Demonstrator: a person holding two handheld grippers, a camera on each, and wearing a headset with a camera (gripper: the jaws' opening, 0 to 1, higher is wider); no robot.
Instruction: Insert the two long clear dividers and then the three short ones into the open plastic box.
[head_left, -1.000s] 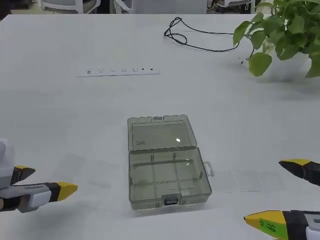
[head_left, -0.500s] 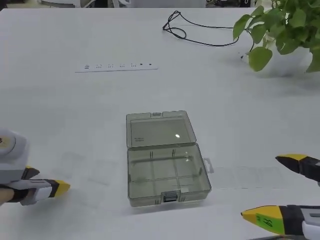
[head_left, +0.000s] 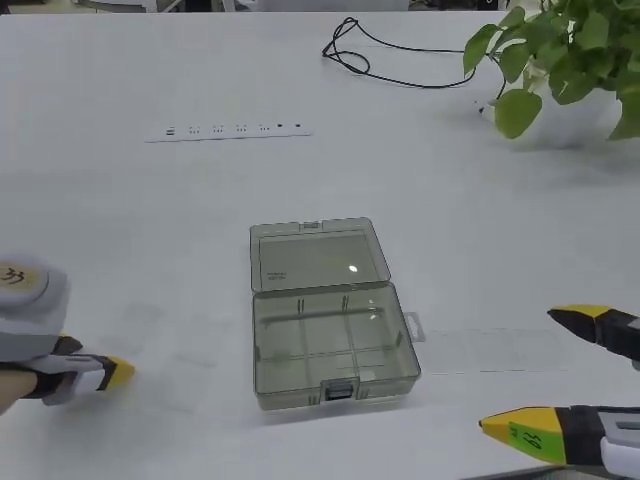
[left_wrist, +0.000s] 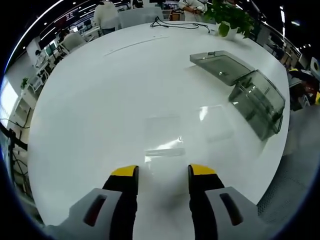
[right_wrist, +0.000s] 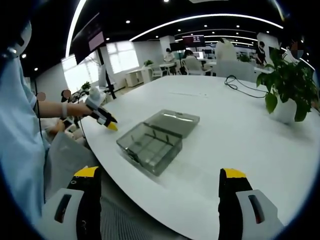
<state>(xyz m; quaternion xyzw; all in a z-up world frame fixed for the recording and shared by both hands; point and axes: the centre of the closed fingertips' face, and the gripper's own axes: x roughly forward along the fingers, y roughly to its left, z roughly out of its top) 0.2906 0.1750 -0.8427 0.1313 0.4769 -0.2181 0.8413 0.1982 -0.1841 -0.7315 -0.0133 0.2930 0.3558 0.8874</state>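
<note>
The open plastic box (head_left: 335, 345) sat on the white table (head_left: 120, 230) just below the middle of the head view, its hinged lid (head_left: 318, 253) lying flat behind it toward the top of the frame and its latch facing the bottom edge. Thin lines crossed the inside of the box, but through the smoky plastic I could not tell whether they were slots or dividers already seated. To the right of the box, near its side tab, a long clear divider (head_left: 490, 350) lay flat on the table, faint against the white. To the left of the box, short clear dividers (head_left: 170, 330) lay flat, well apart from it; in the left gripper view they showed more plainly at mid-frame, just ahead of the jaws. The left gripper (head_left: 95, 358) was at the lower left of the head view, held low over the table, and in its own view the left gripper's (left_wrist: 163, 172) yellow-tipped jaws stood apart with nothing between them. The right gripper (head_left: 520, 370) was at the lower right, its jaws spread wide and empty, with the long divider lying off its upper tip. At the top of the head view were a white power strip (head_left: 228, 130), a looped black cable (head_left: 380, 62) and a potted plant (head_left: 570, 60) in the upper right corner.
</note>
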